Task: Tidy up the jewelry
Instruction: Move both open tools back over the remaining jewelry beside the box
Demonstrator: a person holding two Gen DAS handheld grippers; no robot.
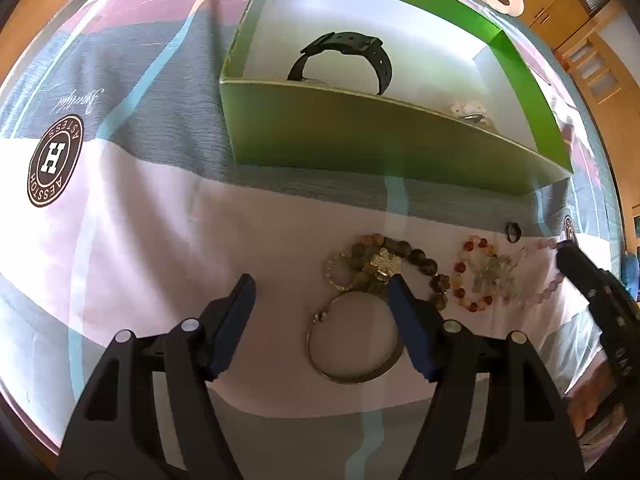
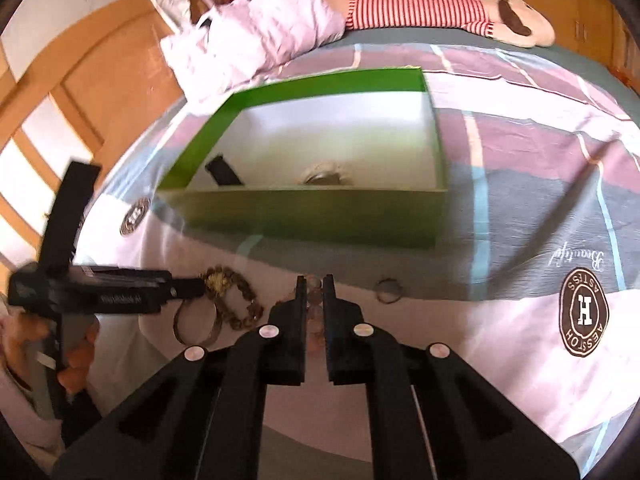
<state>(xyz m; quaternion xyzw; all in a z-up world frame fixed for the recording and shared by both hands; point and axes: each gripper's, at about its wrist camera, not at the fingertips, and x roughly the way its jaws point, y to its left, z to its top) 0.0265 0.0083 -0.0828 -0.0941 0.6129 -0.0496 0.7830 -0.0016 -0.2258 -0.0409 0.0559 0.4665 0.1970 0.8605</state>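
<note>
Your left gripper [image 1: 320, 286] hangs with its fingers spread wide over the jewelry on the bedspread [image 1: 160, 208], holding nothing; its right fingertip sits at the brown bead bracelet [image 1: 404, 264], with the metal bangle [image 1: 354, 340] lying between the two fingers. Your right gripper [image 2: 315, 286] is closed tight on a pink bead strand [image 2: 315, 304]. To the right of the brown beads lie an amber bracelet [image 1: 476, 276] and a small dark ring [image 1: 513, 232]. Beyond them, the green box [image 1: 360, 136] holds a black watch [image 1: 344, 56].
</note>
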